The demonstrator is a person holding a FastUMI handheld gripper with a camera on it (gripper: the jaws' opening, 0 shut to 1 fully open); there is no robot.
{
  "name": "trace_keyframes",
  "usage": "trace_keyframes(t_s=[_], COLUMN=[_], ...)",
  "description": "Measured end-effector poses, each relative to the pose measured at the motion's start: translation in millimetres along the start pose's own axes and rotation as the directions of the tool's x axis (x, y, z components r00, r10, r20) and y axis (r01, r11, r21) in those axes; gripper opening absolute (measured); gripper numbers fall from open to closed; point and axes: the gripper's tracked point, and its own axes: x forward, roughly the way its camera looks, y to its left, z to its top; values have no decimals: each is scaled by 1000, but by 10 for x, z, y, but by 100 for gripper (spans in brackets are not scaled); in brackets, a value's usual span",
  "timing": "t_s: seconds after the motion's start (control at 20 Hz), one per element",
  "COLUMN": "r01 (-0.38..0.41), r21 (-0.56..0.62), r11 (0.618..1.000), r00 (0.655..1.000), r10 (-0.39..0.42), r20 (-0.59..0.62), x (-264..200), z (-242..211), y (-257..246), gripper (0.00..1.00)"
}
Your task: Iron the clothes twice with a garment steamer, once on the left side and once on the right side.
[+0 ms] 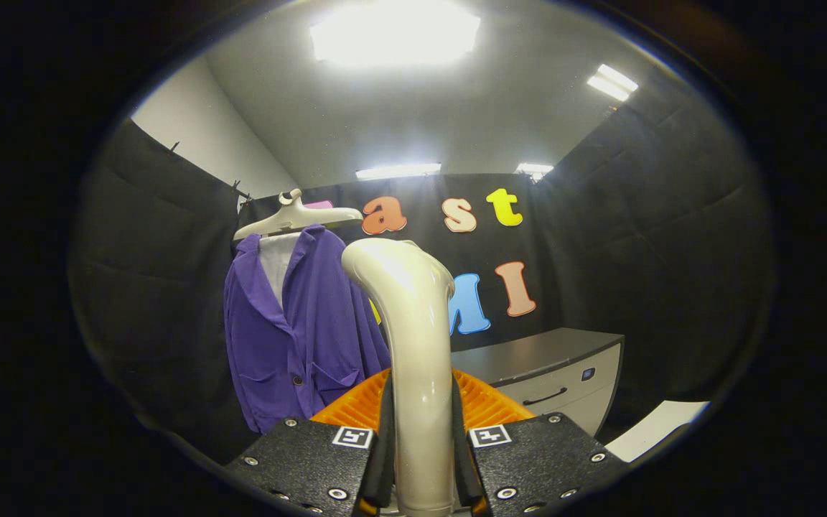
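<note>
The tool (424,438) points level, clamping the garment steamer (413,345) upright; the purple jacket (291,330) hangs ahead-left.

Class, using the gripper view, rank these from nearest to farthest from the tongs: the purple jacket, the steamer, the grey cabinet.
1. Steamer: clamped between the tongs.
2. Purple jacket: ahead, on the hanger, left of the steamer.
3. Grey cabinet: beyond, right of the steamer, by the back wall.
</note>
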Motion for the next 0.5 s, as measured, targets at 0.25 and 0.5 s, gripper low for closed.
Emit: trace_keyframes(t_s=[0.25, 0.5], r01=[1, 7], r21=[1, 9], r11=[1000, 1000], r00=[1000, 1000], r10=[-1, -7], r20=[5, 9], x=[13, 50], z=[21, 21], y=[10, 18], gripper=[34, 34])
